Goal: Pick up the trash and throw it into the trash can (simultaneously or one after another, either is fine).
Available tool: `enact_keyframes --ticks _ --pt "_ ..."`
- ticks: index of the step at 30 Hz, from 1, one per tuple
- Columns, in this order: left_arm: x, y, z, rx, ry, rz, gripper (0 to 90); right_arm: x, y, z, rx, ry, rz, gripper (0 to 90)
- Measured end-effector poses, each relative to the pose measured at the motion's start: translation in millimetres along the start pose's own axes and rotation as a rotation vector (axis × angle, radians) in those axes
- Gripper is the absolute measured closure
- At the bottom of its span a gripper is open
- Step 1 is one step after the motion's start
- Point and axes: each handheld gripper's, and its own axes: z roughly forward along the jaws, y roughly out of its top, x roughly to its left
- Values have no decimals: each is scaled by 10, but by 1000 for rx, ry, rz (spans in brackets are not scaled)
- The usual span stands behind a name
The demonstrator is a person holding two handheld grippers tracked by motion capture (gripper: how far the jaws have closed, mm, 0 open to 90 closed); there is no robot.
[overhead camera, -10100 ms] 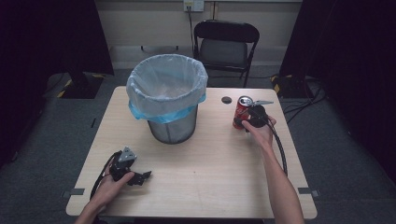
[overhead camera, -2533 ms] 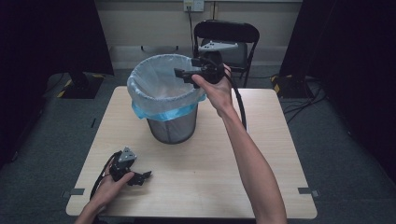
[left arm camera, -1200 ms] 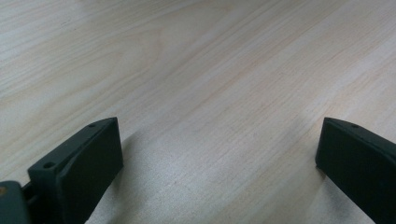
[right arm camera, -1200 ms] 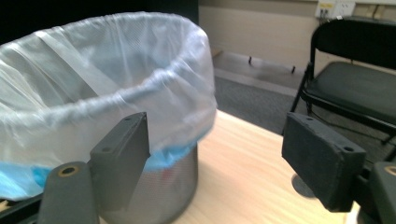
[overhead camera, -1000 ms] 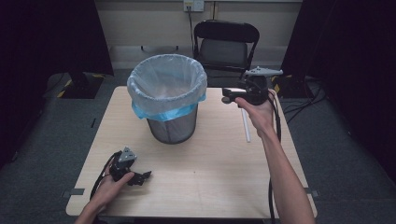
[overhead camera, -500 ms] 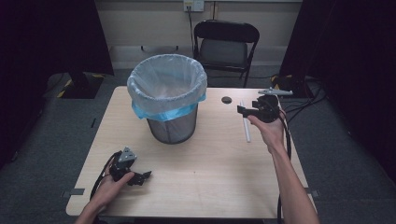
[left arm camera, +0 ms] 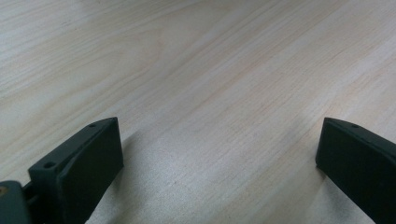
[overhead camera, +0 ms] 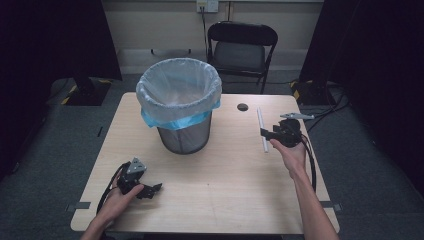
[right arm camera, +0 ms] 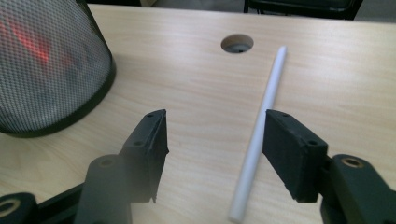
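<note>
On the far right part of the wooden table (overhead camera: 215, 200), a thin white rod (overhead camera: 262, 130) lies flat, running from near the round cable hole (overhead camera: 243, 107) back toward the person's side. The right gripper (overhead camera: 266, 133) hovers just beside it, held in the right hand (overhead camera: 292, 152), with its jaws pointing left toward the rod. In the right gripper view the jaws stand well apart and hold nothing; the white rod (right arm camera: 259, 135) lies on the wood between them, close to the right-hand jaw and passing under its inner edge, its near end lying between the jaws. Whether a jaw touches the rod cannot be told. The cable hole (right arm camera: 237, 43) sits beyond the rod's far end, slightly to its left.

A mesh bin (overhead camera: 181, 135) with a pale liner stands mid-table, well apart from the rod; something red shows dimly through the mesh (right arm camera: 42, 65).

The left gripper (overhead camera: 150, 191) rests on the near left corner in the left hand (overhead camera: 117, 197), jaws spread wide over bare wood, empty
</note>
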Motion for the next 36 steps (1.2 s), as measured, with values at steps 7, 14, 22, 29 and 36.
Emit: enact_keyframes --ticks 7,14,22,29,36 --pt "0 0 -1 1 0 0 1 -83 -242 125 34 42 27 501" --pt "-1 0 0 -1 1 -3 1 -176 -396 282 109 -8 59 605" --pt "0 0 0 0 0 0 1 -189 -479 380 136 -23 51 678" --pt "-2 -1 1 -1 1 -3 2 -169 -496 438 152 -50 34 718" --pt "0 0 0 0 0 0 1 -108 -499 521 187 -97 -4 740"
